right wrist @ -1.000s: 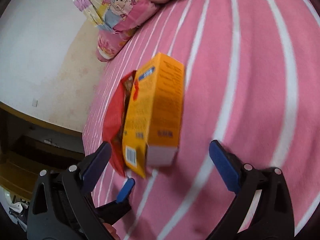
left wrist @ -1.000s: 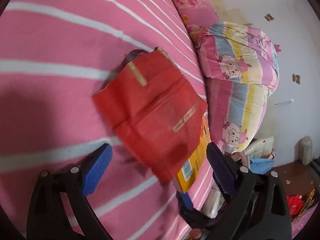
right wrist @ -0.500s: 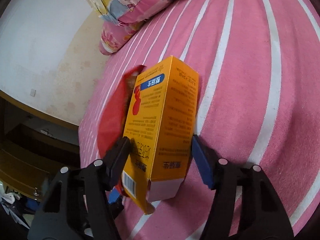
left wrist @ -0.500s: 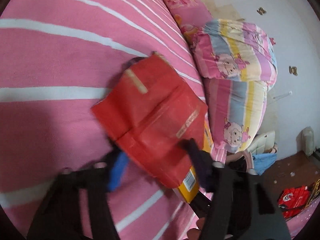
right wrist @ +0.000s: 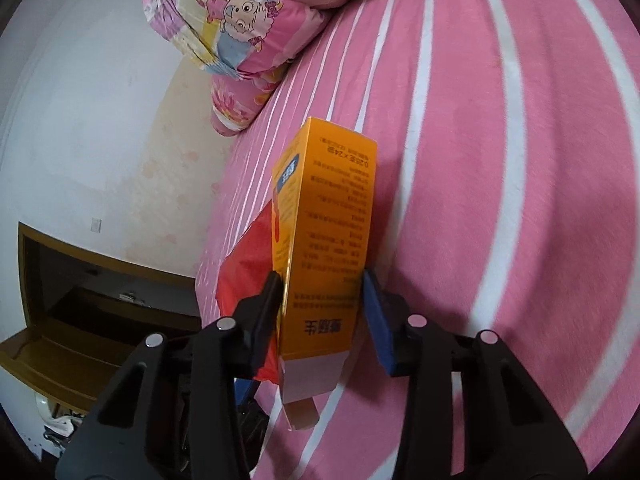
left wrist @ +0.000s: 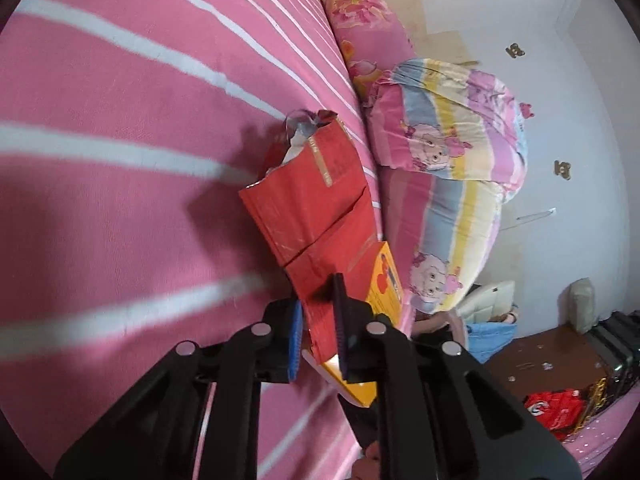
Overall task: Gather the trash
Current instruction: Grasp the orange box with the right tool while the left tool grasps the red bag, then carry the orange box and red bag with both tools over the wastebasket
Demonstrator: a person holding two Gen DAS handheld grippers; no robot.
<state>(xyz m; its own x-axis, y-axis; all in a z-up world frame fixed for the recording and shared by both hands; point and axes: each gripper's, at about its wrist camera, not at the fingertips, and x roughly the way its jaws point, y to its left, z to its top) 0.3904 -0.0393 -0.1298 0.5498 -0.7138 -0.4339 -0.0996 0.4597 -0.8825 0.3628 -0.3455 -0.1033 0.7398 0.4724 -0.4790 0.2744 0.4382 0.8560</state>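
The left gripper (left wrist: 318, 330) is closing on the lower edge of a torn red foil snack bag (left wrist: 316, 216); the bag's thin bottom corner sits between the two blue-padded fingers (left wrist: 294, 334), which appear to pinch it, though the contact on the dark right-hand finger is partly shadowed; the bag stands on edge above the pink bedsheet with white stripes (left wrist: 120, 120), its ripped silver-lined mouth pointing away from the camera; just beside it, touching its far face, is an orange cardboard box (left wrist: 386, 280).

The right gripper (right wrist: 322, 298) is closing on that same orange cardboard box (right wrist: 332, 240), grasping it across its narrow printed side; the black left finger presses the box's front edge and the blue pad (right wrist: 376, 316) lies against the opposite edge; the box stands upright over the striped sheet (right wrist: 500, 160), its pale bottom flaps hanging open below the fingers; the red bag (right wrist: 248, 264) shows behind the box on the left, touching it.

Cartoon-sheep pillows (left wrist: 448, 136) are stacked at the head of the bed, well apart from the trash; in the right wrist view one such pillow (right wrist: 240, 16) lies near the white wall (right wrist: 80, 120); a brown wooden cabinet (right wrist: 80, 300) stands beside the bed.
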